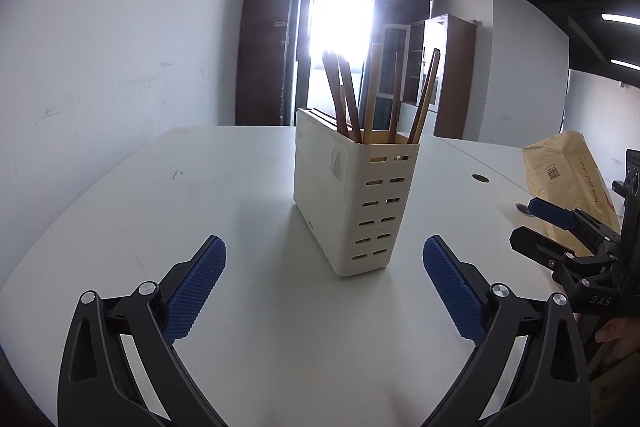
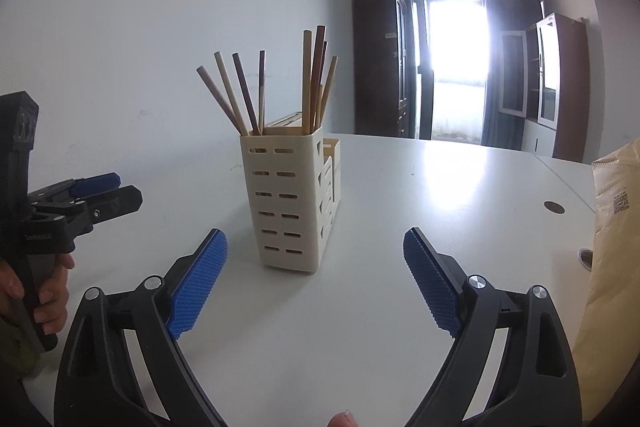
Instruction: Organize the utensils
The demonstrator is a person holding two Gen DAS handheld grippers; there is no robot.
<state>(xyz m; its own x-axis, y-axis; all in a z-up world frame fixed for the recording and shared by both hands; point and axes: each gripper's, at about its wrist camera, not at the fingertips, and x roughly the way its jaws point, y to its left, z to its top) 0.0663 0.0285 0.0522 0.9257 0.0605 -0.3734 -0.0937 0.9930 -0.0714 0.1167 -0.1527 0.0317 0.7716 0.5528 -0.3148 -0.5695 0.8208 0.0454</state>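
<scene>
A white tabletop (image 1: 160,195) fills the lower half of both views, with a white wall to one side and a bright window and dark cabinets behind it. At the right edge a tan paper bag (image 1: 568,183) with red printing and a square code label lies on the tabletop, well apart from the holder.

Near the middle of the tabletop stands a cream plastic utensil holder (image 2: 286,203), upright, its walls pierced with rows of short slots. It has more than one compartment, and a lower section shows on its far side in the right wrist view. Wooden chopsticks (image 2: 316,79), some pale and some dark brown, stand in it, leaning apart in two loose bunches.

The left tongs (image 1: 324,291) are spread wide with nothing between their blue ribbed pads (image 1: 192,295), just short of the holder. The right tongs (image 2: 316,287) are likewise wide apart and empty, facing the holder from the other side.
</scene>
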